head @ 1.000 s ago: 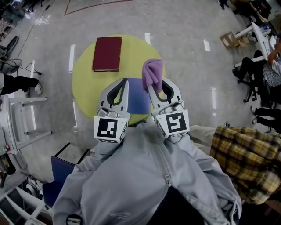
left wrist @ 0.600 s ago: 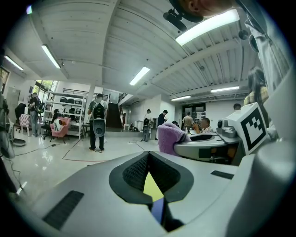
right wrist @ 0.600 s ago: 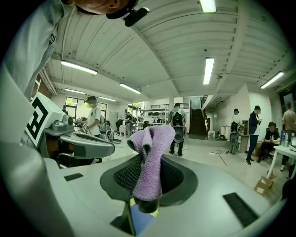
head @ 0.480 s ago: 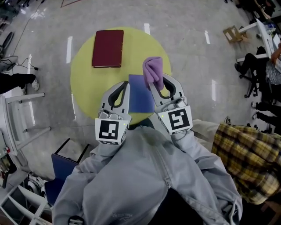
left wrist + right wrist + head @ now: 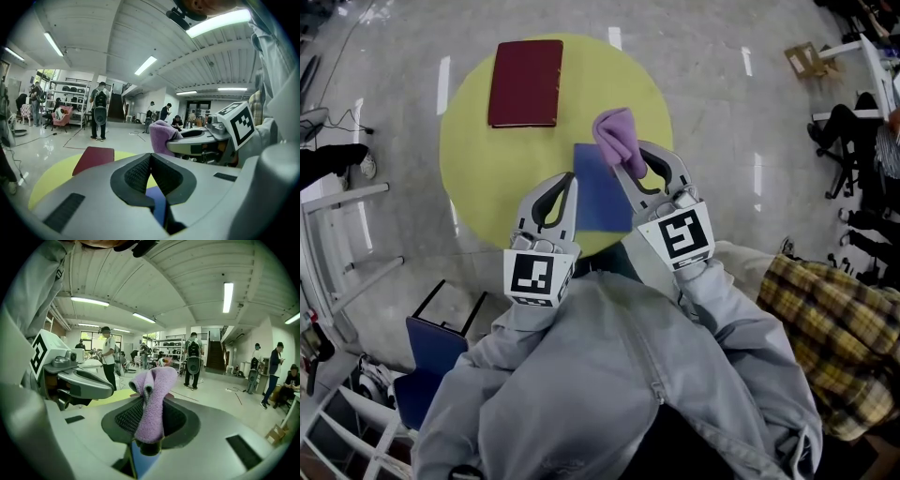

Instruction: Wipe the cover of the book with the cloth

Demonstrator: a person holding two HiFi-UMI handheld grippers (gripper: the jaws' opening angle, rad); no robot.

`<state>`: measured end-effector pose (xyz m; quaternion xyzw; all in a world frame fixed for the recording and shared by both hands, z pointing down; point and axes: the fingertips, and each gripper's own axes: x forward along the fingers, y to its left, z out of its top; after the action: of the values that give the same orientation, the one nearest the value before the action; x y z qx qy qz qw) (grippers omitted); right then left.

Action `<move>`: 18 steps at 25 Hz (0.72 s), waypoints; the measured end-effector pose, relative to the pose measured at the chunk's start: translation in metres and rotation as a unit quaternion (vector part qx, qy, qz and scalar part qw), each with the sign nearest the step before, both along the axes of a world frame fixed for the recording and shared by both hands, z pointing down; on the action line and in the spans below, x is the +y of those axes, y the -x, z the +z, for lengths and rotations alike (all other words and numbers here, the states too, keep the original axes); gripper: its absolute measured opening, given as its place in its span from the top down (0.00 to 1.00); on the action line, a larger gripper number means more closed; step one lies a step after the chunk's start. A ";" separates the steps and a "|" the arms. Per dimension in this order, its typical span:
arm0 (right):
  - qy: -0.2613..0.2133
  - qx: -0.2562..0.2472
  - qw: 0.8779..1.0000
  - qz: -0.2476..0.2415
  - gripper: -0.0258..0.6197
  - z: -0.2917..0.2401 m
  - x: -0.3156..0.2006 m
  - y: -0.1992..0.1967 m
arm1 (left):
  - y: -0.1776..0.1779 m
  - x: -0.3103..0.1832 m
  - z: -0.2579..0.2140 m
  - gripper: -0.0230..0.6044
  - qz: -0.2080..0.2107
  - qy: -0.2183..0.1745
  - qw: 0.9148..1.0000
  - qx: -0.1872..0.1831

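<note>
A dark red book [image 5: 525,82] lies closed at the far left of a round yellow table [image 5: 478,159]; it also shows in the left gripper view as the book [image 5: 93,159]. My right gripper [image 5: 630,161] is shut on a lilac cloth [image 5: 617,137], which sticks up bunched between its jaws, the cloth [image 5: 152,401]. It hovers over the table's near right, apart from the book. My left gripper [image 5: 568,181] is shut with nothing in it, beside the right one, near the table's front edge.
A blue sheet [image 5: 600,199] lies on the table between the grippers. A blue chair [image 5: 431,347] stands at the lower left, white frames [image 5: 347,234] at the left. Several people stand far off across the glossy grey floor [image 5: 220,394].
Both grippers have moved forward over the table, and the right one with the cloth has shifted a little left toward the book. The head view has advanced with them.
</note>
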<state>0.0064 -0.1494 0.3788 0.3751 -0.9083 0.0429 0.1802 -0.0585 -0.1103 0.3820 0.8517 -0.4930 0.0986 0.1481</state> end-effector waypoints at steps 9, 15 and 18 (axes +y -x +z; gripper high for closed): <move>0.029 0.044 0.997 -0.064 0.79 0.048 -0.003 0.012 | 0.004 0.011 0.052 0.93 -0.004 0.036 0.999 -0.018; 0.058 0.093 0.986 -0.125 0.79 0.081 -0.015 0.011 | -0.007 0.007 0.086 0.93 0.011 0.066 0.997 -0.045; 0.082 0.118 0.977 -0.157 0.80 0.097 -0.013 0.015 | -0.007 0.017 0.107 0.93 0.018 0.099 0.994 -0.042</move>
<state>-0.0087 -0.1629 0.4760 0.2143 -0.9217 0.0437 0.3203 -0.0510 -0.0936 0.4887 0.8368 -0.4708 0.1856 0.2090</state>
